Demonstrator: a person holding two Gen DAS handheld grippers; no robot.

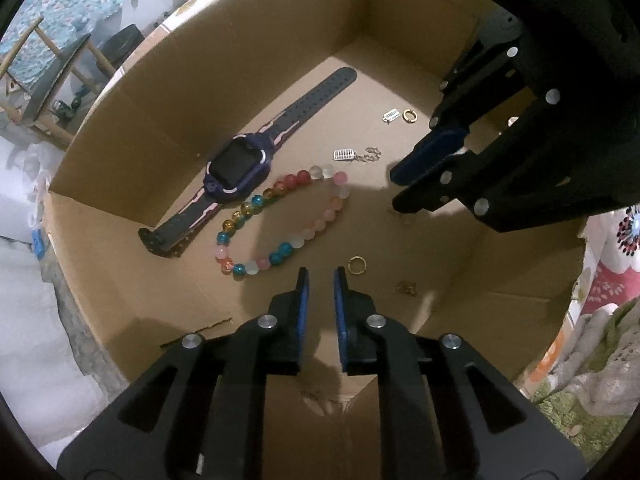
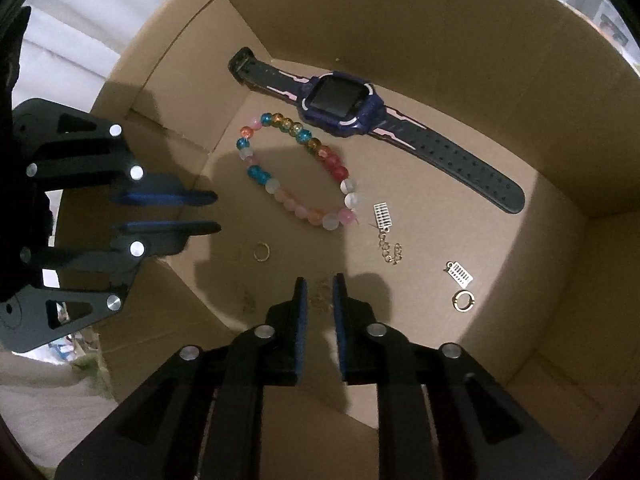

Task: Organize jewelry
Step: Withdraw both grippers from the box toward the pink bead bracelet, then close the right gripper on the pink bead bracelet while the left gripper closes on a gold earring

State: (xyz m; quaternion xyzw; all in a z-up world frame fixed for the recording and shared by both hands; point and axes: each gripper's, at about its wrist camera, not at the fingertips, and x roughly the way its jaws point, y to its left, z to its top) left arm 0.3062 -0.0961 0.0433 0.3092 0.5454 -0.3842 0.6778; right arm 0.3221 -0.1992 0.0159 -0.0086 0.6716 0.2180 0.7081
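- While both grippers point down into the cardboard box (image 1: 224, 80), the left gripper (image 1: 321, 276) has its jaws a little apart, with nothing between them.
- Just past its tips on the box floor lies a small gold ring (image 1: 357, 265), with a tiny gold tangle (image 1: 406, 288) beside it.
- The right gripper (image 2: 320, 284) also has its jaws a little apart. That small gold tangle (image 2: 320, 298) lies on the box floor under the gap, and I cannot tell if the jaws touch it.
- In the left wrist view the right gripper (image 1: 398, 190) hangs over the right side of the box.
- A ring of colored beads, the bead bracelet (image 1: 288, 220), lies flat in the middle of the box floor.
- The dark blue watch (image 1: 236, 168) lies beside the beads, touching or almost touching them, with its strap stretched out toward a far corner of the box.
- A silver charm on a short chain (image 2: 386, 232) lies near the pale end of the beads.
- Another silver charm (image 2: 459, 273) and a second gold ring (image 2: 464, 301) sit close together, well apart from the beads, toward one side wall of the box.
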